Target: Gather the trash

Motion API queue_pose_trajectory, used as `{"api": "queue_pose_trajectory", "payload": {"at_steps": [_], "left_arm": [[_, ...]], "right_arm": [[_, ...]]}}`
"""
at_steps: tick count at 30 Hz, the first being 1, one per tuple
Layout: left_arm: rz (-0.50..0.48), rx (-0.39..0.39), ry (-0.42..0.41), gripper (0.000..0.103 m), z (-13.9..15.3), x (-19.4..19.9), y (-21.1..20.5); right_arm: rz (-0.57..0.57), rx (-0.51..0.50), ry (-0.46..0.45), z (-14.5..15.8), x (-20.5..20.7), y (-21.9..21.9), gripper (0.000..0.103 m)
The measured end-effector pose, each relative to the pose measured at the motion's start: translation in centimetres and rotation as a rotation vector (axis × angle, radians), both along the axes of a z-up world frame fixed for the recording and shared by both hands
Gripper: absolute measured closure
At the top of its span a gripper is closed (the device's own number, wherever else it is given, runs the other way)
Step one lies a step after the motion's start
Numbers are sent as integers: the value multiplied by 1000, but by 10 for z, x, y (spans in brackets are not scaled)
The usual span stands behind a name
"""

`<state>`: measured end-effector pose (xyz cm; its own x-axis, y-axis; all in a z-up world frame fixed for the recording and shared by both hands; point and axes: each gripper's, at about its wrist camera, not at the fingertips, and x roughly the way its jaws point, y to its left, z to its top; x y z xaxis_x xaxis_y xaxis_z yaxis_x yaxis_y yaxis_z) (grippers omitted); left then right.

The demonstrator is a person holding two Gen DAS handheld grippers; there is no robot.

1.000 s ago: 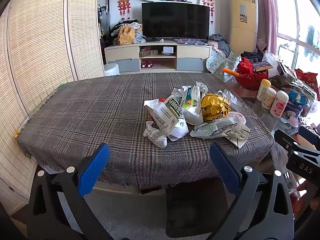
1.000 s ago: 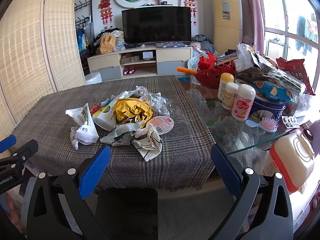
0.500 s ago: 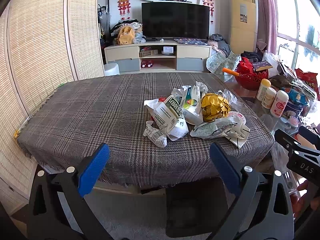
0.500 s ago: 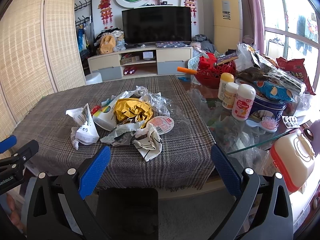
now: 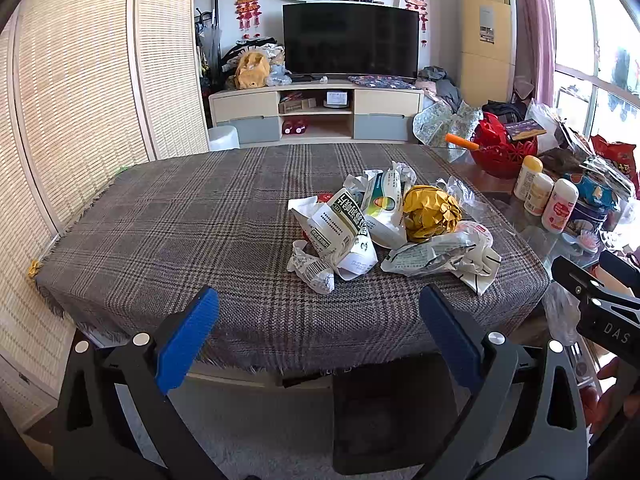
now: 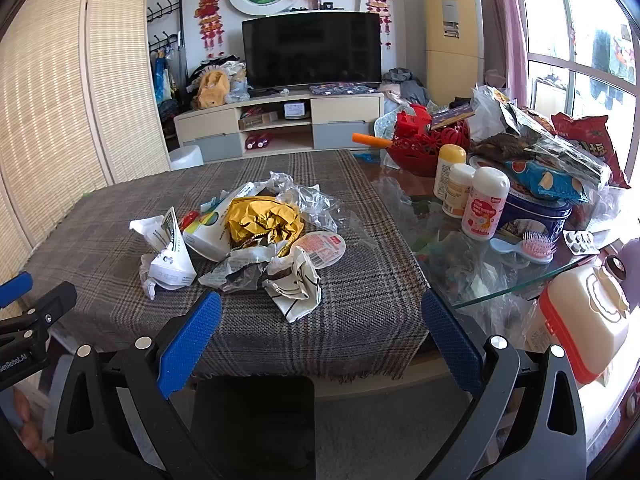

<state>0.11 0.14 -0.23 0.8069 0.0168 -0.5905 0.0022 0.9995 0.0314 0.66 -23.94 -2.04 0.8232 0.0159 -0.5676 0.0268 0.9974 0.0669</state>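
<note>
Trash [image 5: 394,230] sits mid-frame on the desk [image 5: 180,220], light, crinkly, easily pinched by any loose wrapper edge, while left tool [image 5: 318,328] and right tool [image 6: 320,330] hover spread wide.

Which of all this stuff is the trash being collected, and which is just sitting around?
Trash, piled on the plaid cloth:
crumpled gold foil wrapper
white printed paper bag
round pink-labelled lid

Just lying about:
three white bottles
red plastic basket
pink hairbrush
</note>
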Motion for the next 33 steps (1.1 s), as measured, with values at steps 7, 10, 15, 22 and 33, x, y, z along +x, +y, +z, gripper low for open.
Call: {"api": "queue_pose_trajectory", "payload": {"at_steps": [7, 10, 15, 22, 33], "left_arm": [[0, -2, 19, 8, -4, 1, 3], [2, 3, 39, 8, -8, 3, 7], [6, -7, 82, 8, -16, 8, 18], [7, -18, 129, 8, -23, 22, 24], [-31, -28, 195, 8, -22, 64, 16]], "right_arm": [[7, 8, 22, -5, 2, -2, 3], [21, 11, 48, -11, 6, -3, 3], [37, -8, 98, -23, 13, -3, 3], [54, 9, 153, -35, 26, -5, 3], [59, 19, 244, -33, 66, -15, 3]]}}
